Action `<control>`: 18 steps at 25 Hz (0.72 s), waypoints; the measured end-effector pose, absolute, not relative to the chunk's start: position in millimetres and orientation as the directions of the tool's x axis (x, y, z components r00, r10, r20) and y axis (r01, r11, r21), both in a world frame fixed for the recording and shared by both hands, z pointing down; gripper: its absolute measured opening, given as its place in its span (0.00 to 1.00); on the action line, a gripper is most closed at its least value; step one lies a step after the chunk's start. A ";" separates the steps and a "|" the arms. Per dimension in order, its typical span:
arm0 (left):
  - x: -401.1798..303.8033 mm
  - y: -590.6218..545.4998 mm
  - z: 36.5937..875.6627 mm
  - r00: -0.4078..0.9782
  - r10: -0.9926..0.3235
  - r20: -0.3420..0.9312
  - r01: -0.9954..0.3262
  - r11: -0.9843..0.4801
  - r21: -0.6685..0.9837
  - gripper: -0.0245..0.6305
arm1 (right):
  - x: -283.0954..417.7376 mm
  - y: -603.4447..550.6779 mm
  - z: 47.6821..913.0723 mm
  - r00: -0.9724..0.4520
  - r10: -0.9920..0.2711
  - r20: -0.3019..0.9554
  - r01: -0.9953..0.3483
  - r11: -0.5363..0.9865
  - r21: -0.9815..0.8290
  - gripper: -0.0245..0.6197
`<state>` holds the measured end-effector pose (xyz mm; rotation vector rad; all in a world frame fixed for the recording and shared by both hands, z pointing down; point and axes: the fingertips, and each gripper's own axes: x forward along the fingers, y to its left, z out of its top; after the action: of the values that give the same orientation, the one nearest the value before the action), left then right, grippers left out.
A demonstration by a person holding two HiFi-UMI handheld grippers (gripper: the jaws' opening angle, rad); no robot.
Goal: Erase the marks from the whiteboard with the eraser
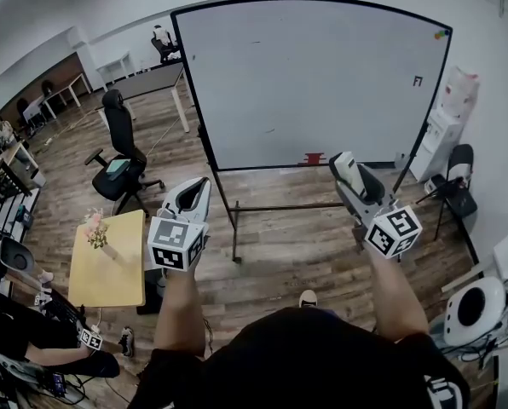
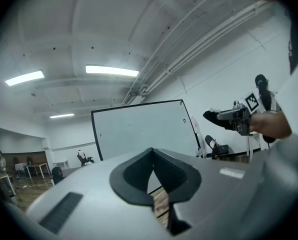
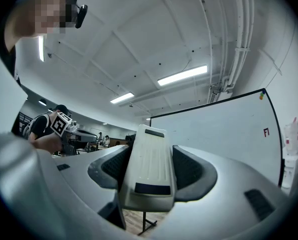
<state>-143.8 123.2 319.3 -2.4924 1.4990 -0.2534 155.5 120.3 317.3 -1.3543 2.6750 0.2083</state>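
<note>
The whiteboard stands on its frame ahead of me, almost all white. A small dark mark sits near its right edge, also plain in the right gripper view. My right gripper is shut on a white eraser, which fills the space between the pads as a long white block. It hangs short of the board, below its lower right. My left gripper is raised at the board's lower left, jaws shut and empty.
A red item lies on the board's tray. Coloured magnets sit at its top right corner. A black office chair and a yellow table stand left. A water dispenser and a dark chair stand right.
</note>
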 end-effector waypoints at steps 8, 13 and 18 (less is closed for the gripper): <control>-143.7 103.0 322.6 0.455 -0.890 0.038 -0.854 -0.447 -0.266 0.05 | 154.4 96.9 318.4 -0.584 -0.796 -0.161 -0.812 0.575 0.105 0.44; -141.7 93.1 319.6 0.445 -0.895 0.034 -0.858 -0.437 -0.269 0.05 | 156.1 83.6 318.5 -0.595 -0.788 -0.155 -0.803 0.586 0.106 0.44; -138.9 86.1 323.5 0.440 -0.897 0.037 -0.861 -0.433 -0.269 0.05 | 154.4 78.2 318.3 -0.620 -0.766 -0.171 -0.785 0.611 0.104 0.44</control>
<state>-138.9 86.1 323.5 -2.4809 1.5385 -0.2575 154.4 78.2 318.3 -1.3142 2.7208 0.2556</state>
